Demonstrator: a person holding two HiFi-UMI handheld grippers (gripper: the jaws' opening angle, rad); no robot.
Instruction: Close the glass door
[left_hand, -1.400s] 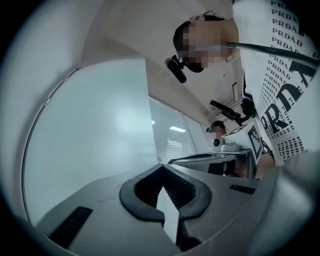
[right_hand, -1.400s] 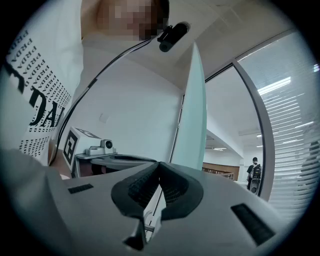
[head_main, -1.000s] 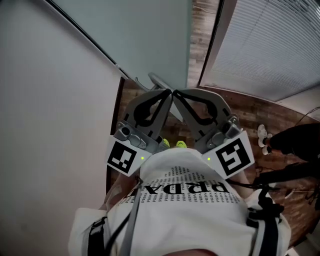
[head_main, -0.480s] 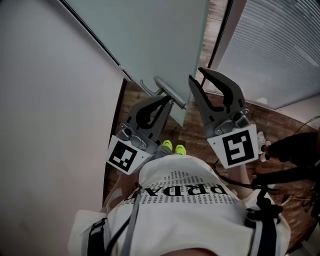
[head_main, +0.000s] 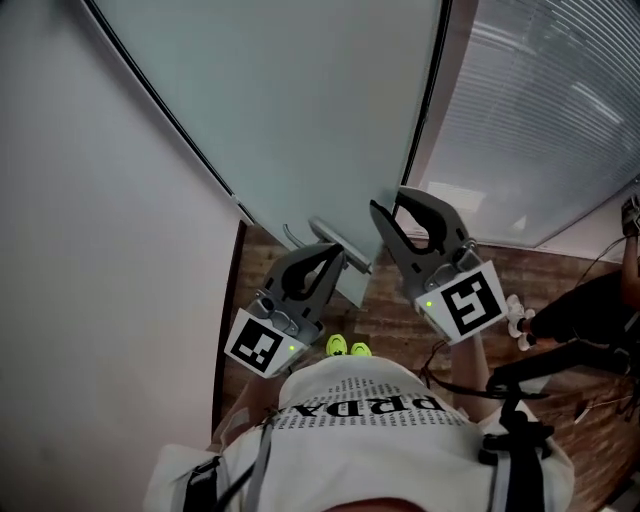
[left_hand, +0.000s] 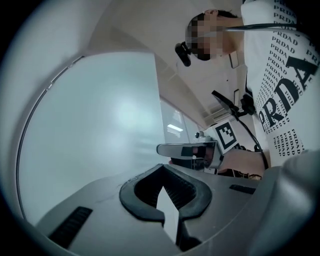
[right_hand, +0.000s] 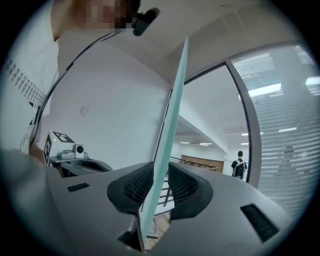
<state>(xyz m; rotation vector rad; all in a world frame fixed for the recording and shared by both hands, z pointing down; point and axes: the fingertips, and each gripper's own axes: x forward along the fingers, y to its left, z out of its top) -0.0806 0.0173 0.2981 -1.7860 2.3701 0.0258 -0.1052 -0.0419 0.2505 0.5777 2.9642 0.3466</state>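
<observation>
The right hand-held gripper (head_main: 390, 203) is partly open, with the edge of the glass door (head_main: 300, 100) between its jaws. The left hand-held gripper (head_main: 336, 260) is pinched closed and empty, just beside the door handle (head_main: 342, 247).

The glass door (head_main: 300, 100) is milky, pale green and smooth, and you cannot see through it. Its handle (left_hand: 182, 149) is shiny silver metal. The left gripper (head_main: 338, 257) and the right gripper (head_main: 388, 203) are dull grey plastic with black ribbed pads (right_hand: 134, 187). The floor (head_main: 385, 325) is brown wood planks. The wall (head_main: 90, 300) is plain, white and matt. The person's shirt (head_main: 370, 425) is white cloth with black print.
</observation>
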